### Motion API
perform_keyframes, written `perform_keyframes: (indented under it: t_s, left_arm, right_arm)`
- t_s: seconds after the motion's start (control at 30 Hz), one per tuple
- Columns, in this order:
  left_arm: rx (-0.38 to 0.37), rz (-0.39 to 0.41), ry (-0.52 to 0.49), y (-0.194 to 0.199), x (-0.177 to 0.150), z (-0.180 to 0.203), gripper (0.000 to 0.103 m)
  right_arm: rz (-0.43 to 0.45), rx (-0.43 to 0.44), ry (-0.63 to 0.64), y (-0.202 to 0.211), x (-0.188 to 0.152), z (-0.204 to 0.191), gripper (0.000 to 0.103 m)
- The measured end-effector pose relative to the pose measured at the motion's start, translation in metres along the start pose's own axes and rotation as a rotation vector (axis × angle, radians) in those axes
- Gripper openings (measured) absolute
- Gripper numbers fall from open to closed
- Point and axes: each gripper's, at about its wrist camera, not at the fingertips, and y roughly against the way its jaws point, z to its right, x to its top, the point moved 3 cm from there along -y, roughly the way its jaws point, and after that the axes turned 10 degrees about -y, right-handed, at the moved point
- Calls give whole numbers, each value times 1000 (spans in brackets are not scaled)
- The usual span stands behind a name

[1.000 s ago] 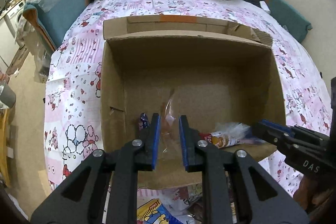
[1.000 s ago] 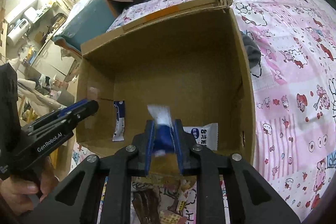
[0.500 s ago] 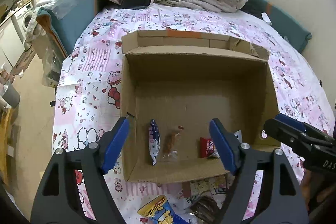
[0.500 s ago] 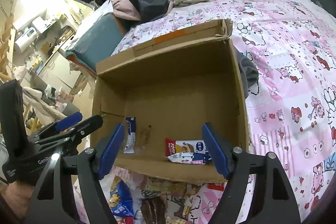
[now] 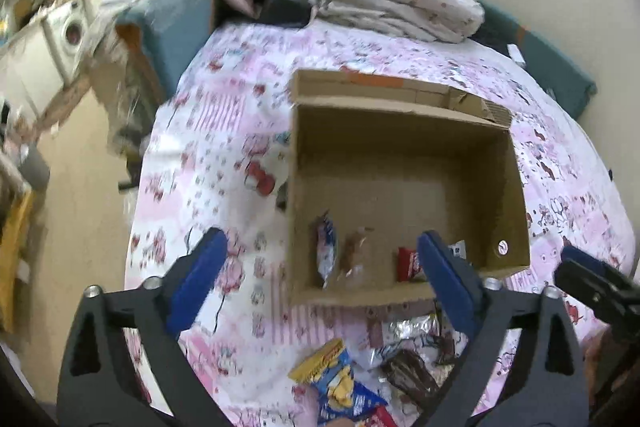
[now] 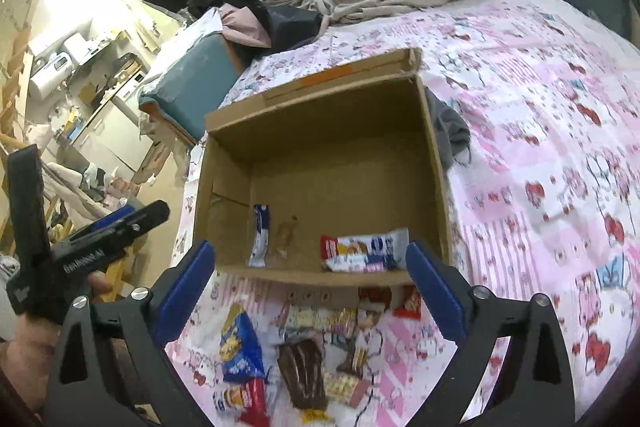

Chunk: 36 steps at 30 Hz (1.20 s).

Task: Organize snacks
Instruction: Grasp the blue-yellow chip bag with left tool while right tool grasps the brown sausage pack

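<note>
We judged the job barely begun. In the cardboard box (image 6: pixel 328 163) on the pink patterned bedspread (image 6: pixel 540 155) lay only a handful of snacks along the near wall: a blue-and-white packet (image 6: pixel 260 237) at the left, a clear wrapper with something brown in it (image 6: pixel 285 235) just beside it, and two overlapping red-and-white packets (image 6: pixel 362 249) toward the right. The rest of the box floor was bare. Still to be sorted was the loose pile of snacks (image 6: pixel 304 355) on the bedspread just outside the near wall, among them a blue-and-yellow bag (image 6: pixel 238 347) and a dark brown packet (image 6: pixel 302 375).

Our right gripper (image 6: pixel 308 281) had its jaws opening, already wide apart, with nothing pressed between the pads. From its camera the box sat at twelve o'clock beyond the fingertips, and the pile lay toward six o'clock, low between the two arms.

Our left gripper (image 5: pixel 320 275) was likewise opening and held nothing. In its view the box (image 5: pixel 404 155) stood at about one o'clock, the blue-and-white packet (image 5: pixel 325 247) near the middle between the fingers, and the remaining pile (image 5: pixel 360 375) at five to six o'clock. We thought the next reach would have to come back and down toward that pile.
</note>
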Motion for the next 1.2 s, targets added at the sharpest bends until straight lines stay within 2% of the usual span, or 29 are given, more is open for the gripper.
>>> perform_keyframes:
  t_s: [0.2, 0.3, 0.43, 0.5, 0.6, 0.73, 0.77, 0.8, 0.87, 1.07, 1.13, 1.2]
  left_arm:
    - [12, -22, 29, 18, -27, -11, 96]
    - [11, -58, 18, 21, -42, -10, 96]
    - [-18, -144, 51, 15, -66, -11, 96]
    - [-55, -235, 135, 1, -85, -14, 95]
    - [-83, -318, 257, -18, -110, -10, 91]
    - [-67, -366, 264, -40, -134, 17, 91]
    - [-64, -379, 258, -48, -138, 23, 88]
    - [-65, -395, 256, -54, -141, 27, 80]
    - [-89, -432, 257, -67, -148, 35, 75]
    - [-50, -476, 178, -88, -160, 49, 74]
    - [-43, -467, 167, -88, -159, 48, 66]
    - [-30, -471, 150, -89, -159, 47, 41]
  right_arm:
    - [-34, -30, -79, 7, -21, 14, 98]
    - [-53, -38, -111, 7, -30, 18, 99]
    - [-73, -45, -153, 6, -39, 23, 98]
    - [-81, -43, -177, 5, -41, 25, 98]
    - [-96, -54, -204, 1, -44, 30, 99]
    - [-107, -67, -227, -2, -43, 37, 98]
    - [-108, -71, -235, -2, -43, 39, 98]
    - [-109, -73, -246, -2, -44, 42, 98]
    - [-114, -75, -268, -2, -44, 47, 98]
    - [-125, -85, -307, -5, -43, 56, 98]
    - [-149, -68, -319, -10, -45, 57, 98]
    - [-164, -71, -311, -14, -46, 55, 98]
